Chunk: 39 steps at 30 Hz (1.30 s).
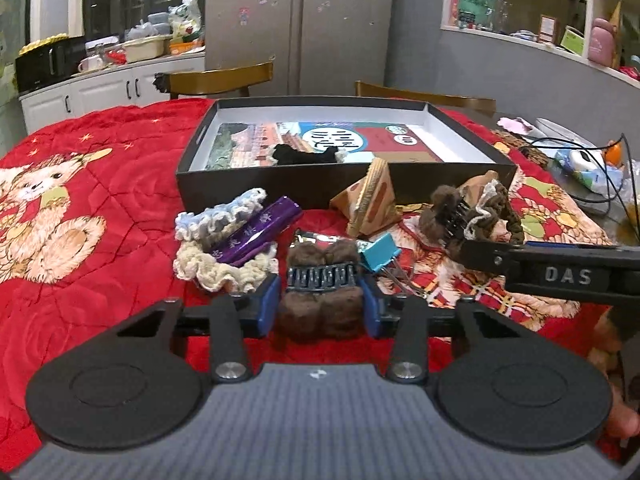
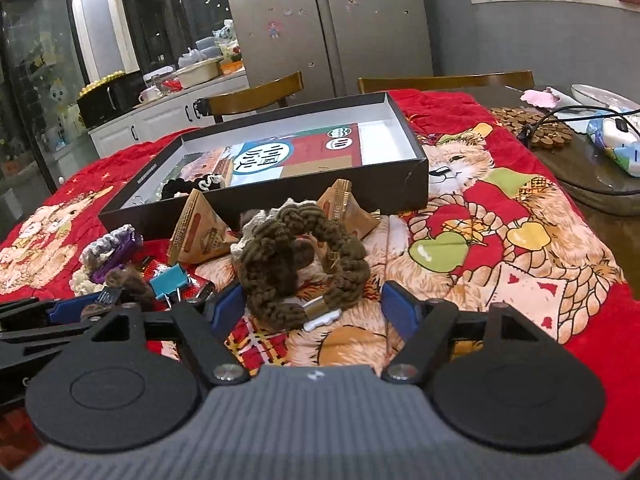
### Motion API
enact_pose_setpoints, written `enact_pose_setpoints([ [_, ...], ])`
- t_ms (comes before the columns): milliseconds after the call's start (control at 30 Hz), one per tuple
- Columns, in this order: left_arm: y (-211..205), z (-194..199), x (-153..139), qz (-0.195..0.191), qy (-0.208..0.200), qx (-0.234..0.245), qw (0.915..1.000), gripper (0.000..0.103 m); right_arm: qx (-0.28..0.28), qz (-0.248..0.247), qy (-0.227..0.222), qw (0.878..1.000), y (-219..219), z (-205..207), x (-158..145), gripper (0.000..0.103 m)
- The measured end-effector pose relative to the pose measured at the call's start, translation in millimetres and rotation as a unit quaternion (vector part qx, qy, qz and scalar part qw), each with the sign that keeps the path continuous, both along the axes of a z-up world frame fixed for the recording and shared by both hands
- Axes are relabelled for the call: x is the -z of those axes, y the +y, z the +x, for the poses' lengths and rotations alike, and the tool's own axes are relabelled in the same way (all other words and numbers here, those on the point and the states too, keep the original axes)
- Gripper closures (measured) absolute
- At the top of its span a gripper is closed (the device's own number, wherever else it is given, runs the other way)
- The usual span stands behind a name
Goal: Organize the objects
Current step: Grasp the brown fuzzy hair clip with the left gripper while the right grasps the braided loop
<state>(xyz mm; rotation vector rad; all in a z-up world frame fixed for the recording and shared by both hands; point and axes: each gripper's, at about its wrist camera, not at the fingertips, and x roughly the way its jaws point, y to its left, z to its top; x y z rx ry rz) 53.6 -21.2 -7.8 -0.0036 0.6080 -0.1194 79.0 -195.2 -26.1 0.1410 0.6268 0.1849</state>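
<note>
Left wrist view: I'm closing the left gripper (image 1: 320,304) half-wide around the brown furry hair claw (image 1: 322,300) at six o'clock, pads touching its sides; I should squeeze the fur evenly, then lift toward the box (image 1: 344,190) at twelve.

Right gripper (image 2: 316,308) is hanging wide open around the brown scrunchie (image 2: 296,256), untouched.

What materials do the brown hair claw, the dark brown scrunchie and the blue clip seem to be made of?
Brown hair claw: fuzzy plush over black teeth, probably plastic; the pile looks matte and soft.
Dark brown scrunchie: knitted or crocheted yarn, judging by its looped ridges, with a shiny metal-looking band.
Blue clip: smooth painted metal, likely, with wire handles.
</note>
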Motion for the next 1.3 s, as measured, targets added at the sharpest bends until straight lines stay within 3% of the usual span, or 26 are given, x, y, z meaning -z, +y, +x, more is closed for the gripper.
enact_pose_setpoints([
  [167,-0.4,0.7,0.2,-0.004,0.004,0.0,1.0,0.056,0.008,-0.003,-0.002,1.0,-1.3,1.1,-0.3,0.041],
  [333,-0.2,0.9,0.4,-0.005,0.005,0.0,1.0,0.056,0.012,0.002,-0.003,1.0,-3.7,0.8,-0.4,0.066],
  [433,0.2,1.4,0.6,-0.004,0.006,-0.001,1.0,0.056,0.014,0.002,-0.004,1.0,-3.7,0.8,-0.4,0.075],
  [967,0.6,-0.7,-0.9,-0.001,-0.005,-0.006,1.0,0.059,0.013,-0.001,-0.006,1.0,-2.1,0.3,-0.1,0.077],
  [1300,-0.3,-1.1,-0.5,0.005,-0.006,-0.012,0.9999,0.059,0.023,-0.038,-0.048,0.998,6.6,-13.4,-7.9,0.077],
])
